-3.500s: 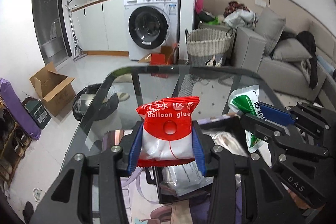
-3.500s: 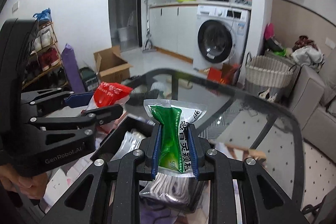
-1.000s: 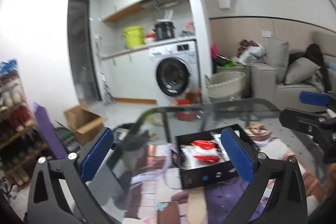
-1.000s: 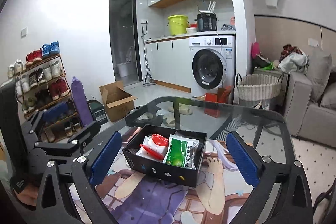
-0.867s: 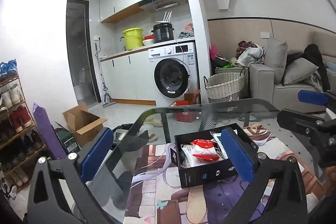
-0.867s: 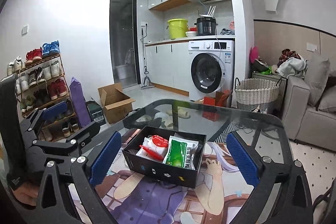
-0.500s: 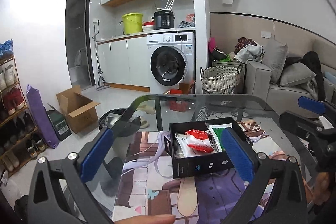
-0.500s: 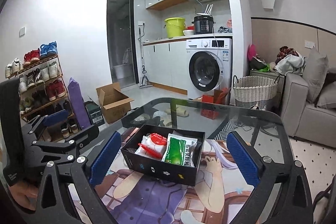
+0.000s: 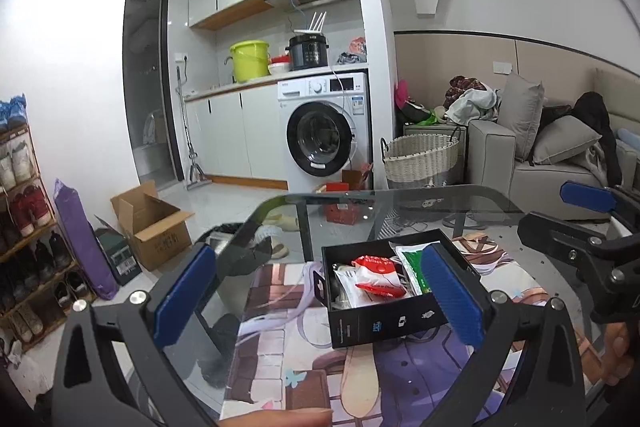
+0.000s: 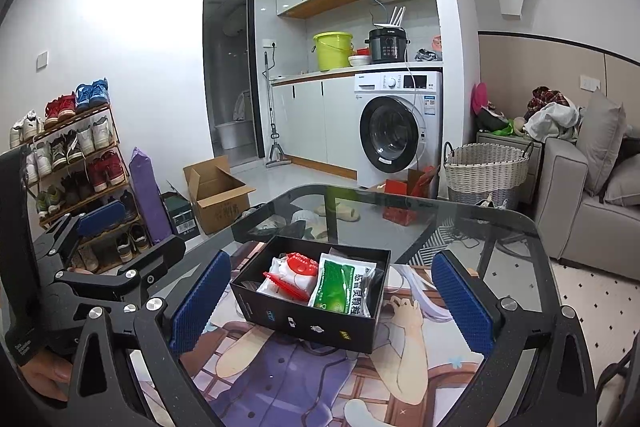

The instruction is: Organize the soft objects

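Note:
A black open box (image 10: pixel 280 317) (image 9: pixel 384 321) stands on the printed mat of the glass table. Inside it lie a red and white balloon glue packet (image 10: pixel 292 273) (image 9: pixel 376 277) and a green and white sachet (image 10: pixel 340 287) (image 9: pixel 412 263), side by side. My left gripper (image 9: pixel 316 299) is open and empty, held back from the box. My right gripper (image 10: pixel 332 301) is open and empty too, with the box in front of it. Each gripper shows at the edge of the other's view.
The printed mat (image 10: pixel 320 379) covers the near part of the glass table (image 10: pixel 472 227). A shoe rack (image 10: pixel 76 163), a cardboard box (image 10: pixel 216 191), a washing machine (image 10: pixel 396 131), a wicker basket (image 10: pixel 484 167) and a sofa (image 10: pixel 584 179) stand around. A fingertip (image 9: pixel 276 417) shows at the left wrist view's bottom edge.
3.5 s ago each gripper was shut on a packet over the box. Both packets now lie in the box, and both grippers have opened and drawn back and up.

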Available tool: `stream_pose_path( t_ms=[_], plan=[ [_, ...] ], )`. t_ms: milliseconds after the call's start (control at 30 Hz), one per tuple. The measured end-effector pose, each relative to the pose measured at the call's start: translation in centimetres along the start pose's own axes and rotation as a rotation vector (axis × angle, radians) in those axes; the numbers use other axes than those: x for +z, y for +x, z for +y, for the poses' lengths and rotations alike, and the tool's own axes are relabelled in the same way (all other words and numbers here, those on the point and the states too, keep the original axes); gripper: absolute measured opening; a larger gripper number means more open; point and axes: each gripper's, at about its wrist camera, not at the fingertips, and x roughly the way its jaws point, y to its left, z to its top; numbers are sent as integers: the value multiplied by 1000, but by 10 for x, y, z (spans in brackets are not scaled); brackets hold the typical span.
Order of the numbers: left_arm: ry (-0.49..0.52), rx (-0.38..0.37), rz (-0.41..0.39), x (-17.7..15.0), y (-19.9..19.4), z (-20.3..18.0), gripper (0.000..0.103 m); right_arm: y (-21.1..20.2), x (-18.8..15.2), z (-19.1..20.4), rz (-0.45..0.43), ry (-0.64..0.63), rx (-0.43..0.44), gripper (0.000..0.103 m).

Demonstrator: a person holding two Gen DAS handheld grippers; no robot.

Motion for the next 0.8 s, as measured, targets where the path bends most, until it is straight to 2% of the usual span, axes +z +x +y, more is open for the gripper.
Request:
stream_pose_path(
  t_ms=[800],
  plan=[
    [-11, 1, 5, 1, 0, 1, 103, -1, 1, -1, 3, -4, 5, 102]
  ],
)
